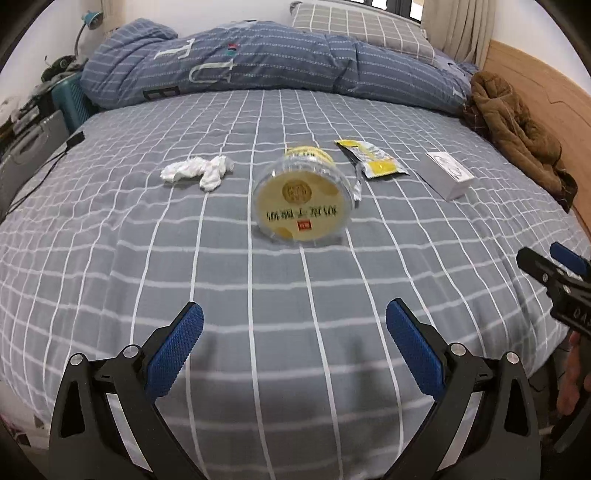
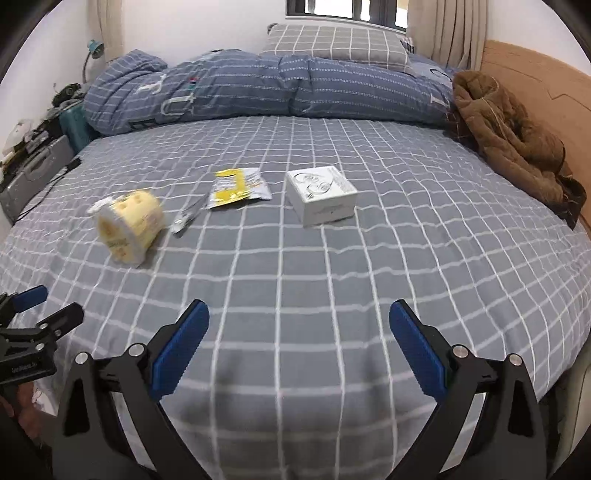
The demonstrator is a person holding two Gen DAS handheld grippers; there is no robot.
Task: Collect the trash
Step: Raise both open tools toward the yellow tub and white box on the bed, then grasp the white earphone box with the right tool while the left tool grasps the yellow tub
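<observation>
Nothing collected yet: tissue [image 1: 199,170], yellow tub [image 1: 303,192], wrapper [image 1: 373,158], white box [image 2: 321,194] remain on bed [image 1: 147,258]. Left gripper [image 1: 294,350] and right gripper [image 2: 298,350] both spread, empty.

Bed sheet [image 1: 147,258]: grey with a white grid check. Duvet [image 1: 258,62]: blue-grey, thin white dashed stripes, pale letter prints. Pillow [image 2: 332,42]: lighter grey, same white check. Jacket [image 2: 509,136]: brown. Headboard [image 2: 546,85]: light orange-tan wood. Crumpled tissue [image 1: 199,170]: white. Round tub [image 1: 303,199]: clear plastic, yellow label, gold emblem, dark text, small red square. Snack wrapper [image 2: 240,184]: yellow and silver; torn strip [image 2: 188,218] beside it: silver. Small box [image 2: 321,194]: white with fine grey line art. Left hand-held gripper [image 1: 294,325] and right hand-held gripper [image 2: 299,321]: black frames, blue textured pads. Curtains [image 2: 447,29]: beige.
</observation>
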